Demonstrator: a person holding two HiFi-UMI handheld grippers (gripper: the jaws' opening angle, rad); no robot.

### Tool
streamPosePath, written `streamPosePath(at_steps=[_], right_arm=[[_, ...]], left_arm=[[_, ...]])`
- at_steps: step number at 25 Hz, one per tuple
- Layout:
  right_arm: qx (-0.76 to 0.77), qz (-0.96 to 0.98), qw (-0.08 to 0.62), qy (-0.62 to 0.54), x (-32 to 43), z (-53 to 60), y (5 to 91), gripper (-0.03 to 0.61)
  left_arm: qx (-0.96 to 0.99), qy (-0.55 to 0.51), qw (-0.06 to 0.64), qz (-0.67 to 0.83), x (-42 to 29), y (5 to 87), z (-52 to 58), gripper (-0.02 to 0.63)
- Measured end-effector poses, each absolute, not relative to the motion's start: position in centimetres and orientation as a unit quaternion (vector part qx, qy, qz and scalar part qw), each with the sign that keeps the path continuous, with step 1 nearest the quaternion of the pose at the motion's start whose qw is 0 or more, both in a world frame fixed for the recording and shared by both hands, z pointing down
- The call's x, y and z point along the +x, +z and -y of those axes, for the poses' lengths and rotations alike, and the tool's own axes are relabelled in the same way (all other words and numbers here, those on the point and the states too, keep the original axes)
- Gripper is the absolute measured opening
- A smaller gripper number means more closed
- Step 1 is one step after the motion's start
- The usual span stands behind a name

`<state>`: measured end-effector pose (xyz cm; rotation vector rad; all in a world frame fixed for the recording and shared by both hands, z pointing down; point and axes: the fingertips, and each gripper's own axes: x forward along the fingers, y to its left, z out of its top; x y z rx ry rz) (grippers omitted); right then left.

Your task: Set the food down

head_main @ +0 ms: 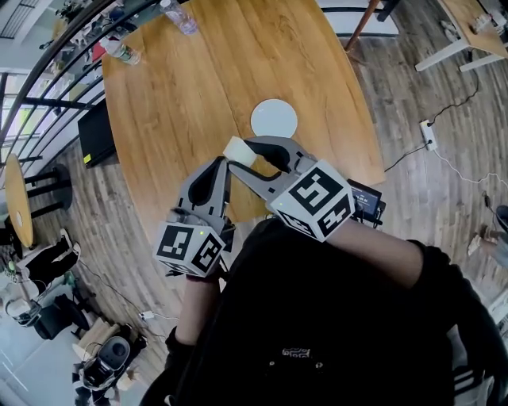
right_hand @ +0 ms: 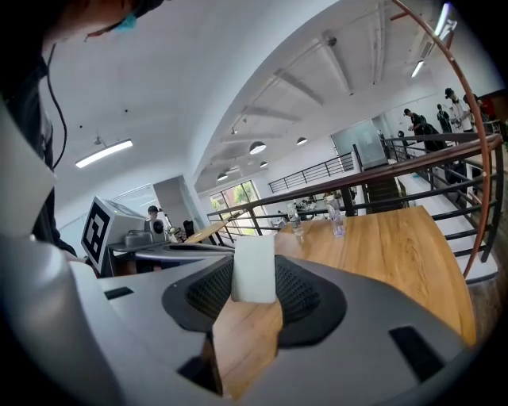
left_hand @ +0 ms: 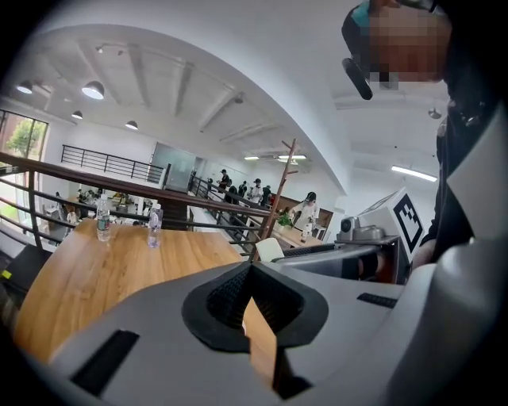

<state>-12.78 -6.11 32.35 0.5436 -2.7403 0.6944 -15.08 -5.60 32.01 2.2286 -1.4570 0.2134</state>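
Note:
A pale, cream-coloured block of food (head_main: 238, 151) is pinched between the fingertips of my right gripper (head_main: 240, 152), held in the air above the near part of the round wooden table (head_main: 182, 95). The right gripper view shows the block (right_hand: 254, 268) upright between the dark pads (right_hand: 309, 297). My left gripper (head_main: 224, 164) sits just left of it, tips close to the block, jaws drawn together with nothing in them (left_hand: 252, 273). A round white plate (head_main: 274, 119) lies on the table just beyond the food.
Two water bottles (head_main: 181, 16) (head_main: 123, 51) stand at the table's far edge, by a black metal railing (head_main: 48, 71). A dark flat device (head_main: 97, 135) is off the table's left side. A power strip (head_main: 429, 135) and cables lie on the floor to the right.

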Motion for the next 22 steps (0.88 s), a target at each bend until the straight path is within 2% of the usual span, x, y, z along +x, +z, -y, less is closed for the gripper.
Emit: streamPosePath(at_steps=[11,22], right_arm=[[0.165,0.940,0.137,0.265,-11.9,7.7,34.2,0.172],[0.219,0.931,0.133,0.260,-12.4,10.3,33.8,0.172]], left_arm=[[0.794,0.109,0.248,0.545,-14.2,33.8,7.1,0.000],[0.822,0.111,0.240,0.504,-14.7,33.5,10.0,0.000]])
